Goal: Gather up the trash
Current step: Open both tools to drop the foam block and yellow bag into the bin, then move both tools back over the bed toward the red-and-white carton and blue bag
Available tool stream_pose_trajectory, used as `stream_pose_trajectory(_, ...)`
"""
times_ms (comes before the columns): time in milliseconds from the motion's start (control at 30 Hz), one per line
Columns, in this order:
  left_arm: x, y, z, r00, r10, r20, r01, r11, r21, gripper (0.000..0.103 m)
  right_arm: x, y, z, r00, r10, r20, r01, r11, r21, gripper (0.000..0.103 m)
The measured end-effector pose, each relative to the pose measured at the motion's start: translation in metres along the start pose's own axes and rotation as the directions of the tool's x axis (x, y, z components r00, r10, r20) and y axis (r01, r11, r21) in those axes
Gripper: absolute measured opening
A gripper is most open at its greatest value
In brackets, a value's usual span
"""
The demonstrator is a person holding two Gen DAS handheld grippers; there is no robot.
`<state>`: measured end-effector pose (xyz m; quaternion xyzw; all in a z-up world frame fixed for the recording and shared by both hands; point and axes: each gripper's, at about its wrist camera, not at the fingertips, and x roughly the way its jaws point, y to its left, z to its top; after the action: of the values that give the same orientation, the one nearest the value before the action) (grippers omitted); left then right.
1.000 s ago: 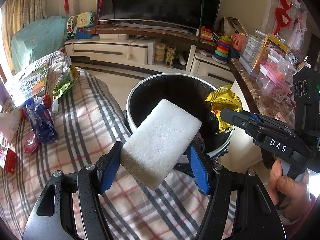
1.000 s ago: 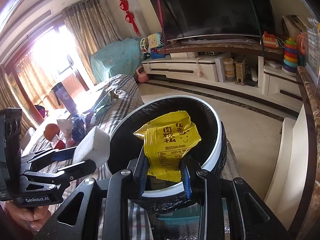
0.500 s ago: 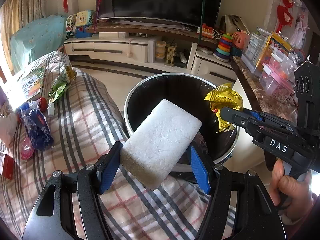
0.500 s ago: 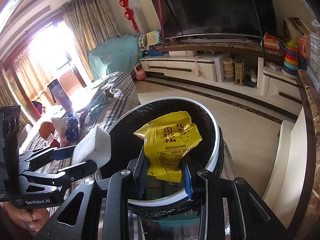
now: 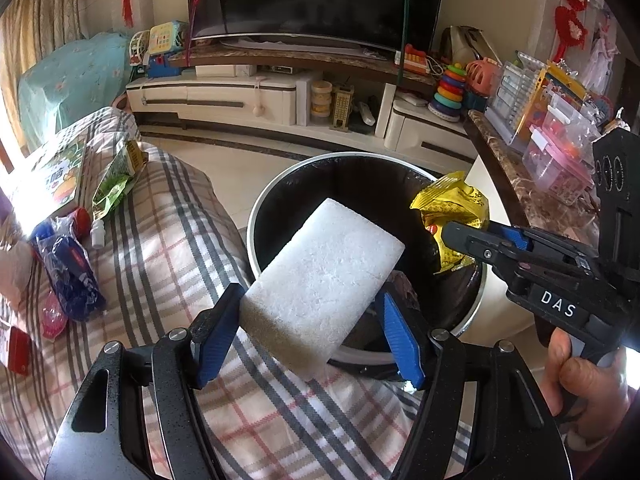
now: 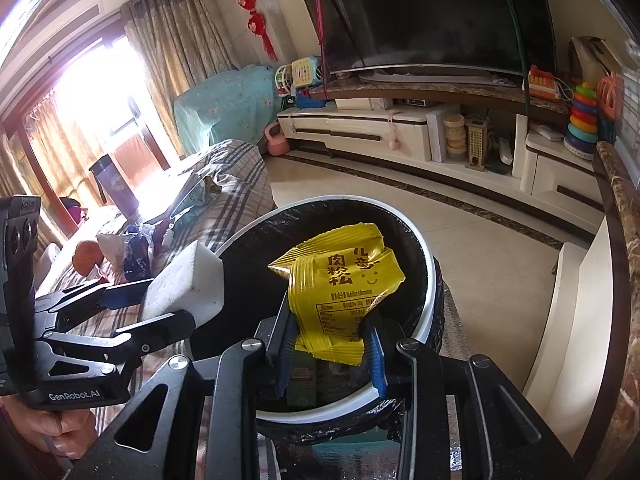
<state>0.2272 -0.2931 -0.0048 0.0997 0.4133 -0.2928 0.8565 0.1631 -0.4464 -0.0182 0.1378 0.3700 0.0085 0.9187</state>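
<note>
Trash bin (image 5: 280, 184), one, black-lined with a white rim, fills the centre of both views. Left gripper (image 5: 310, 320), angled down over it, is clamped on one white foam block (image 5: 324, 280). Right gripper (image 6: 330, 350), also tilted down, pinches one crumpled yellow snack wrapper (image 6: 340, 284) above the bin's mouth.

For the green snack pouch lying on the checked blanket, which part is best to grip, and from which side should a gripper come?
Probably the green pouch is best gripped at its crumpled middle, coming from above with the fingers across its narrow width. It lies flat and lengthwise on the checked blanket, so no edge offers itself from the side. The small white bottle lies close to its near end.
</note>
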Motion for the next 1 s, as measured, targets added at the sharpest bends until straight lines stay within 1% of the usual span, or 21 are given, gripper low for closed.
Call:
stream_pose_trajectory(67,0.002,0.000,0.003,1.000,0.003,-0.003,-0.003,1.000,0.001,0.069,0.000,0.000,0.001,1.000,-0.004,0.001,0.004,1.000,-0.002,0.033)
stream_pose_trajectory(167,0.004,0.001,0.004,1.000,-0.003,-0.006,0.003,1.000,-0.005,0.072,-0.001,-0.002,0.003,1.000,-0.011,0.002,0.011,1.000,0.003,0.038)
stream_pose_trajectory(200,0.004,0.001,0.004,1.000,-0.005,-0.007,0.005,1.000,-0.008,0.073,0.000,-0.002,0.003,1.000,-0.012,0.002,0.012,1.000,0.006,0.038)
stream_pose_trajectory(233,0.004,0.002,0.004,1.000,-0.007,-0.007,0.007,1.000,-0.010,0.075,0.000,-0.003,0.004,1.000,-0.010,0.002,0.010,1.000,0.008,0.042)
stream_pose_trajectory(267,0.003,0.003,0.003,1.000,-0.008,-0.007,0.008,1.000,-0.013,0.079,-0.001,-0.004,0.004,1.000,-0.009,0.001,0.009,1.000,0.011,0.049)
stream_pose_trajectory(300,0.003,0.002,0.003,1.000,-0.007,-0.005,0.007,1.000,-0.015,0.081,-0.001,-0.004,0.003,1.000,-0.009,0.004,0.008,1.000,0.014,0.055)
stream_pose_trajectory(367,0.002,0.003,-0.001,1.000,-0.008,-0.003,0.008,1.000,-0.020,0.084,-0.003,-0.004,0.002,1.000,-0.010,0.007,0.010,1.000,0.016,0.055)
stream_pose_trajectory(467,0.000,0.007,-0.008,1.000,-0.010,-0.006,0.009,0.999,-0.039,0.084,-0.007,-0.003,0.000,1.000,-0.002,0.012,0.001,1.000,0.029,0.057)
stream_pose_trajectory(533,-0.004,0.011,-0.014,1.000,-0.009,-0.001,0.009,0.999,-0.052,0.084,-0.009,0.000,-0.001,1.000,0.006,0.019,-0.006,0.999,0.034,0.061)
stream_pose_trajectory(633,-0.012,0.019,-0.027,1.000,0.007,0.004,-0.006,0.997,-0.075,0.084,-0.014,0.005,-0.003,0.999,0.026,0.033,-0.028,0.999,0.045,0.075)
stream_pose_trajectory(700,-0.017,0.022,-0.035,1.000,0.027,0.008,-0.026,0.997,-0.078,0.084,-0.017,0.011,-0.006,0.998,0.038,0.041,-0.040,0.998,0.045,0.079)
stream_pose_trajectory(867,-0.030,0.043,-0.057,0.999,0.046,0.007,-0.045,0.991,-0.129,0.084,-0.017,0.029,-0.012,0.997,0.069,0.043,-0.070,0.997,0.028,0.086)
stream_pose_trajectory(1000,-0.041,0.061,-0.071,0.997,0.080,0.009,-0.077,0.983,-0.169,0.084,-0.014,0.047,-0.016,0.996,0.084,0.034,-0.084,0.996,0.005,0.088)
